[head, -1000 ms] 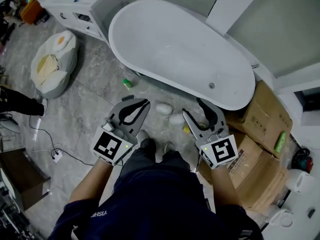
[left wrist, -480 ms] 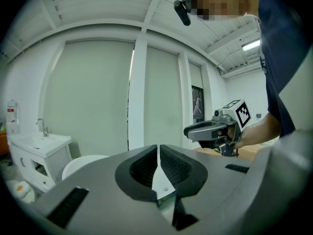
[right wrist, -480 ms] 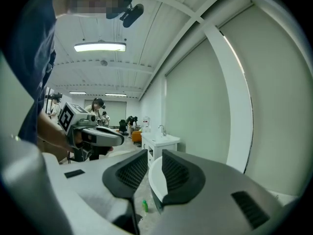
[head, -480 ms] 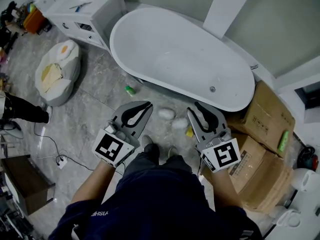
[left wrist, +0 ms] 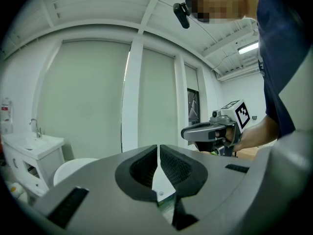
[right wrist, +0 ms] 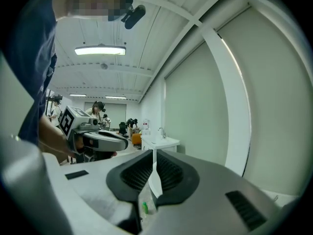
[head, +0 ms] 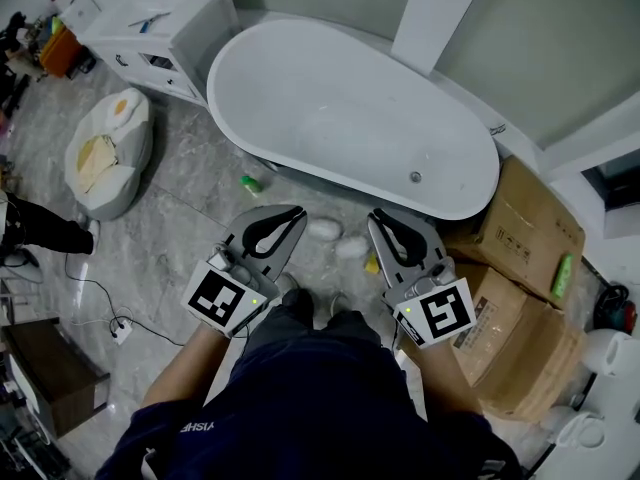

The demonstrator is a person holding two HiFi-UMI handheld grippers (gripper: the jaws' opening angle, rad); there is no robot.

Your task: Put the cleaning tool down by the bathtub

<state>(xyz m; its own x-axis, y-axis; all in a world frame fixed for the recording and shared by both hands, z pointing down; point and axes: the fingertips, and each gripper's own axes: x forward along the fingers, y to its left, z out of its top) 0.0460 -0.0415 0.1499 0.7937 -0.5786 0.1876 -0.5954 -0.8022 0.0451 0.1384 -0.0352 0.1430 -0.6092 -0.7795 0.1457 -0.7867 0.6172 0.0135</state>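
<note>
The white bathtub (head: 350, 118) lies across the top of the head view, on a grey marble floor. On the floor beside it lie two white lumps (head: 323, 230) and a small green item (head: 250, 182). A yellow object (head: 372, 263) shows partly behind my right gripper. My left gripper (head: 296, 211) is shut and holds nothing; its own view shows the pads (left wrist: 146, 165) meeting. My right gripper (head: 375, 220) is closing, its tips nearly touching and nothing between them (right wrist: 154, 153). Both grippers hover above the floor just short of the tub. I cannot tell which item is the cleaning tool.
Cardboard boxes (head: 520, 228) stand right of the tub, a green bottle (head: 563, 273) on one. A white vanity cabinet (head: 150, 28) stands at top left, with a lumpy cushion (head: 105, 148) below it. A cable and plug (head: 115, 323) cross the floor at left. My shoes (head: 292, 288) are under the grippers.
The right gripper's jaws have swung from wide open to nearly together. The left gripper has stayed shut. Both hands have kept their place near the tub.
</note>
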